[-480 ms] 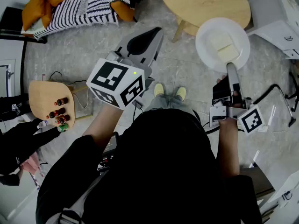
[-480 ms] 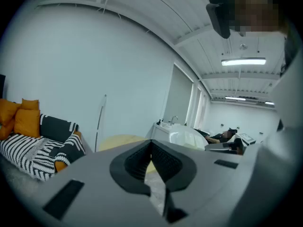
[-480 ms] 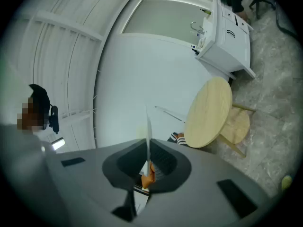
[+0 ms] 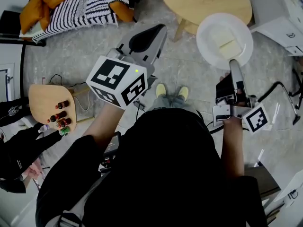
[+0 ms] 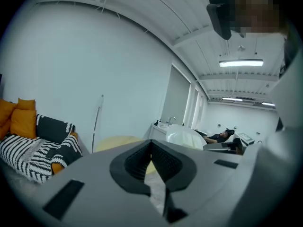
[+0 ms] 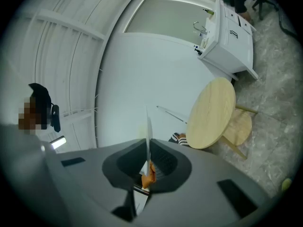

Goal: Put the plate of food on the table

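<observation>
A white plate (image 4: 210, 32) carrying pale yellow slabs of food (image 4: 228, 46) hangs level over the floor. Its far rim overlaps the near edge of the round wooden table (image 4: 203, 1). My right gripper (image 4: 233, 63) is shut on the plate's near rim. In the right gripper view the plate (image 6: 148, 126) shows edge-on between the jaws of the right gripper (image 6: 148, 150), with the table (image 6: 215, 112) ahead. My left gripper (image 4: 158, 30) is held up over the floor to the table's left, shut and holding nothing. The left gripper (image 5: 151, 143) points at the table (image 5: 118, 143).
A sofa with a striped blanket and orange cushions (image 4: 80, 4) stands at the far left. A small wooden side table (image 4: 40, 98) holds several little bottles. A wooden stool (image 4: 189, 27) sits under the round table. White cabinets (image 4: 279, 13) are at the right. Another person (image 4: 14, 150) sits at the left.
The plate and my right gripper have moved a little farther away, toward the round table. The left gripper has barely shifted.
</observation>
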